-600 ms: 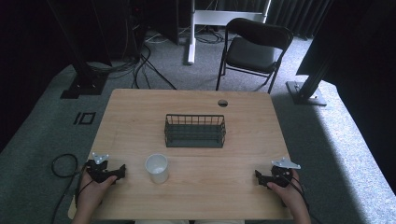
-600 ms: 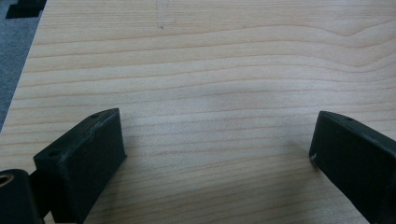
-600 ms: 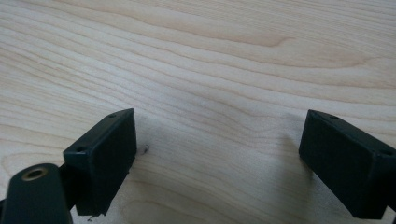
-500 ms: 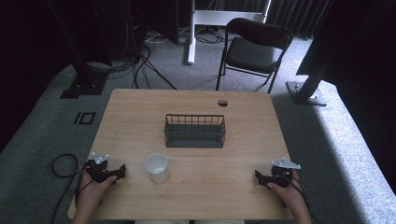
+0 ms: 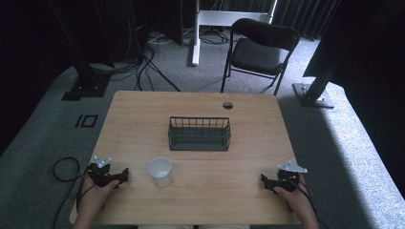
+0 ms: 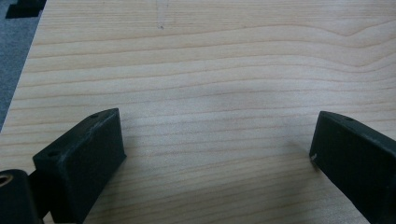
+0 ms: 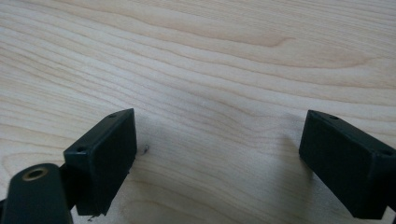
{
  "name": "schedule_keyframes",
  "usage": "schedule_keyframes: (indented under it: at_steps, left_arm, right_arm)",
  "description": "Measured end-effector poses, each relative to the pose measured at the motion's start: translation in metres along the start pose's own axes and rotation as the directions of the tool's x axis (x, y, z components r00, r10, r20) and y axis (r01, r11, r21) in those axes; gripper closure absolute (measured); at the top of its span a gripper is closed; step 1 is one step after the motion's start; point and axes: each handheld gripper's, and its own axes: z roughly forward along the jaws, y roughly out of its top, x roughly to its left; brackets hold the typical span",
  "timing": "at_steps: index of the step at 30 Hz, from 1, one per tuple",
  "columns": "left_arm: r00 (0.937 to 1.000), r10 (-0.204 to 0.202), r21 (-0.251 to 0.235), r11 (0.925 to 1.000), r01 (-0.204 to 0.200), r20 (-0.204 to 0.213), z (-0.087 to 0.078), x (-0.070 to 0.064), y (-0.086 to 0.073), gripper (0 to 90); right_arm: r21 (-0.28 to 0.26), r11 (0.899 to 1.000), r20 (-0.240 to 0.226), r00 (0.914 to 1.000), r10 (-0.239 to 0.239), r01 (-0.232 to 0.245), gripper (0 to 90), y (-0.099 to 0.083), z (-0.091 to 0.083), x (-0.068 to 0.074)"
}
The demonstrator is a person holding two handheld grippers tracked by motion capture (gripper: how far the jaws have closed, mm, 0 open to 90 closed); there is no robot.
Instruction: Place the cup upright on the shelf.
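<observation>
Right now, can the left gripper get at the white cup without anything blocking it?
Probably yes. The left gripper rests open on the table, and the white cup stands just beside it with bare wood between them.

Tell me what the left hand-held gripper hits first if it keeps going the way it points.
Probably the cup. The left hand-held gripper points right along the table, and the cup stands next in that line, though height is hard to judge.

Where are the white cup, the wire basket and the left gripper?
white cup (image 5: 160, 172): high view, on its open rim and inside.
wire basket (image 5: 199, 142): high view, on its near wall.
left gripper (image 5: 125, 173): high view, midway between its fingertips.
</observation>
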Motion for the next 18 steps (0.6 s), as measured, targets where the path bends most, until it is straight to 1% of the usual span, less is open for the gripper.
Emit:
schedule_keyframes:
  at_steps: [5,9,10,12,14,18]
  left_arm:
    - [1.0,0.0,0.0,1.0,0.0,0.0,0.0,0.0,0.0,3.3]
    - [1.0,0.0,0.0,1.0,0.0,0.0,0.0,0.0,0.0,3.3]
    - [1.0,0.0,0.0,1.0,0.0,0.0,0.0,0.0,0.0,3.3]
    - [1.0,0.0,0.001,1.0,0.0,0.0,0.0,0.0,0.0,3.3]
    - [1.0,0.0,0.0,1.0,0.0,0.0,0.0,0.0,0.0,3.3]
    - [1.0,0.0,0.0,1.0,0.0,0.0,0.0,0.0,0.0,3.3]
  right_arm:
    - [-0.001,1.0,-0.001,1.0,-0.002,0.002,11.1,-0.0001,-0.0002,0.0005]
    - [-0.002,1.0,-0.015,0.9998,-0.012,0.012,11.2,-0.0001,-0.0003,0.0011]
    - [-0.01,1.0,-0.027,0.9996,-0.007,0.007,11.2,0.0001,-0.0005,0.0018]
    - [-0.021,1.0,-0.036,0.9994,-0.001,0.001,11.2,0.0006,-0.0006,0.0029]
    - [-0.017,1.0,-0.032,0.9993,-0.02,0.019,11.2,0.0014,0.0002,0.0049]
    - [-0.019,0.999,-0.039,0.9985,-0.04,0.039,11.2,0.005,0.0019,0.0093]
